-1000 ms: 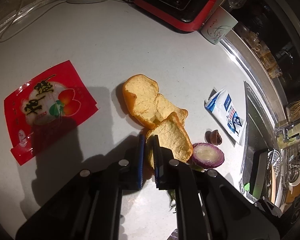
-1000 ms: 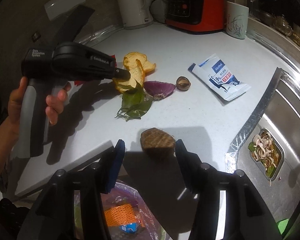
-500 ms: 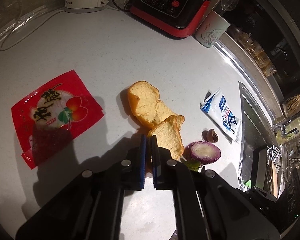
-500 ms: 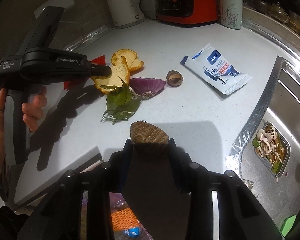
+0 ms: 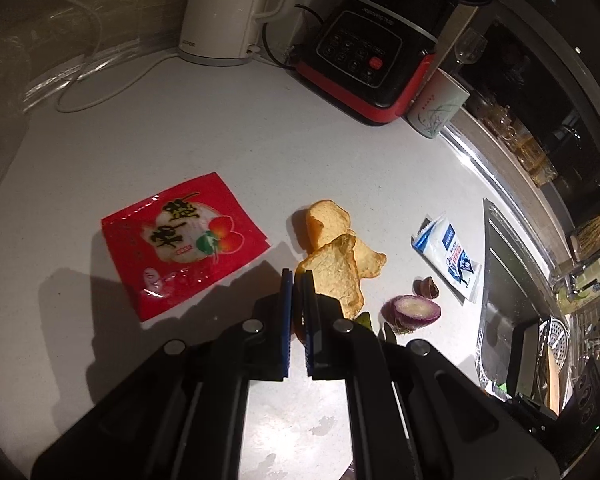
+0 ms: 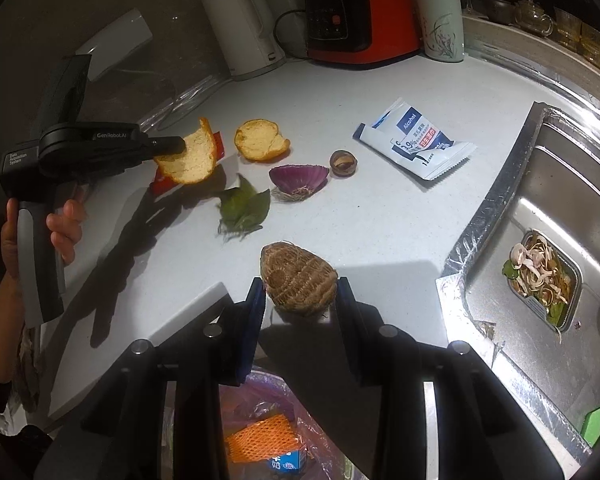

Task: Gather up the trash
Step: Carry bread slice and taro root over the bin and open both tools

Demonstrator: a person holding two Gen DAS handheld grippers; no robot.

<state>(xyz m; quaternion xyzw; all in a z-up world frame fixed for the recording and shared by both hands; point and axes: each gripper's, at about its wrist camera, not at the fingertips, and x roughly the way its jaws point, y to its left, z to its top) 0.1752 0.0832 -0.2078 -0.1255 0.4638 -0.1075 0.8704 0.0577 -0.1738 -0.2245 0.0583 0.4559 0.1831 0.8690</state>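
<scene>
A piece of orange peel (image 6: 188, 156) is pinched in the nearly closed left tongs (image 5: 297, 280) and held clear of the counter (image 6: 340, 96). At the counter's near edge, a brown hairy taro (image 6: 298, 278) is gripped between the part-open right tongs (image 6: 300, 300).

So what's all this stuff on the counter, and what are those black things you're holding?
Orange peel pieces: two; one held up, one on counter.
Red snack wrapper: one, counter left.
White-and-blue alcohol wipe packet: one, near sink.
Purple onion end: one, counter middle.
Brown nut shell: one, beside onion.
Green leaves: a clump, counter.
Brown fibrous taro chunk: one, held.
White kettle, red-black cooker, pale mug: back.
Left hand-held gripper: grips peel.
Right hand-held gripper: grips taro.
</scene>
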